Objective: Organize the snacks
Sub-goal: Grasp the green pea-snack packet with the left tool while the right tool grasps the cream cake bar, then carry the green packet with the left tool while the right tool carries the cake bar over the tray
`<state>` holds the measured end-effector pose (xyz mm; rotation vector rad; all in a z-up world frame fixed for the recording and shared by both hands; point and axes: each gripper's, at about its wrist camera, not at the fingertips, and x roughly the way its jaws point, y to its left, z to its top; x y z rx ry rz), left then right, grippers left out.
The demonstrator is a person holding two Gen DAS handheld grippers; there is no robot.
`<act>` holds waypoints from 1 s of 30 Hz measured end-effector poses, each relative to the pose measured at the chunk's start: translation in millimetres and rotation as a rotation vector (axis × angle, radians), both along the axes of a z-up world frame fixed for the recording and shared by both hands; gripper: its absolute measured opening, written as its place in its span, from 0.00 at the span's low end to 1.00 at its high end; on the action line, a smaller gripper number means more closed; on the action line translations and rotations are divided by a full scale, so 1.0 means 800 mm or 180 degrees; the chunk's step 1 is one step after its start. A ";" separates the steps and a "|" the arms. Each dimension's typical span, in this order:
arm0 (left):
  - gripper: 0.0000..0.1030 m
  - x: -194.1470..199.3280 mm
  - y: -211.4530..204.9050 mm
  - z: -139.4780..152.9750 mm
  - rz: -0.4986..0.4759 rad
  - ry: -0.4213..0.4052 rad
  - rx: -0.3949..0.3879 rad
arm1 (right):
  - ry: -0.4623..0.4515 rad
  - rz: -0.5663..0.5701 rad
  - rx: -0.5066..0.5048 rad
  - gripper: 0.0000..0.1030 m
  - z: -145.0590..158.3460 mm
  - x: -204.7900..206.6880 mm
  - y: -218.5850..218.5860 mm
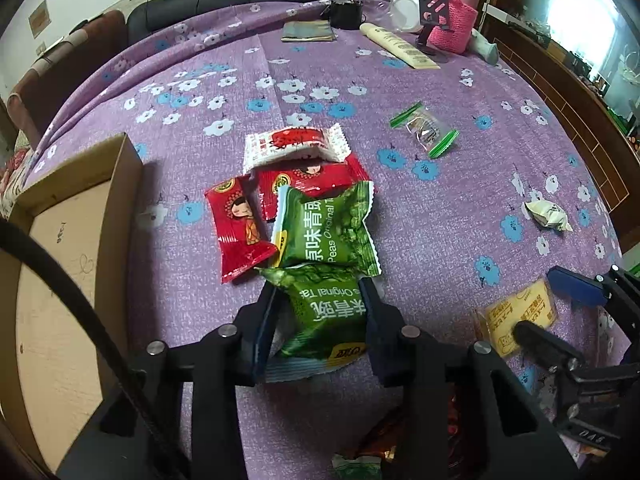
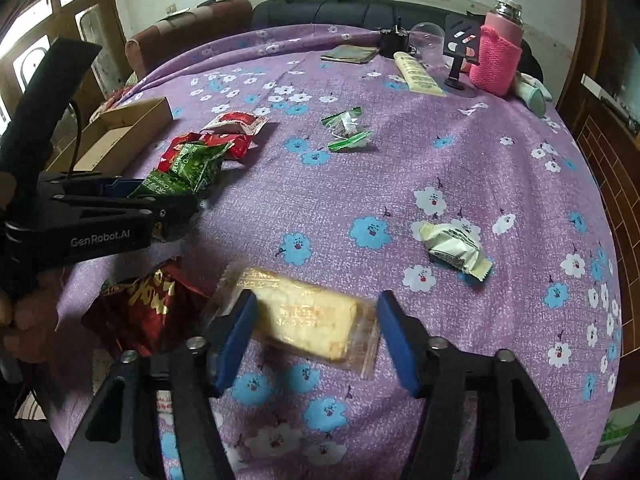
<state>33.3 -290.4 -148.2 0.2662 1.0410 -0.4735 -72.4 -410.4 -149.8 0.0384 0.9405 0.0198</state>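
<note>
A crinkled green pea packet is pinched between the pads of the left gripper on the purple flowered cloth, just before a second green packet and 2 glossy red packets. A cardboard box stands to the left. The right gripper is spread around a clear-wrapped yellow cake; contact with the wrapper cannot be told. A red foil bag lies beside it.
</note>
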 end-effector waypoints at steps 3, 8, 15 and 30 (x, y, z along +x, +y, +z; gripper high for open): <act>0.38 0.001 0.000 0.001 0.0012 -0.0028 -0.0019 | -0.0023 -0.0044 0.0075 0.27 0.004 -0.005 -0.008; 0.37 -0.002 0.003 0.016 -0.0043 -0.0102 -0.0093 | -0.0060 0.0043 0.0189 0.30 0.011 -0.010 -0.009; 0.33 -0.010 0.017 0.049 -0.0155 -0.0169 -0.0247 | -0.0056 0.0966 -0.0676 0.60 0.017 -0.001 0.041; 0.33 -0.006 0.059 0.080 0.0041 -0.0261 -0.0427 | 0.0147 0.0788 -0.0102 0.32 0.006 0.001 0.011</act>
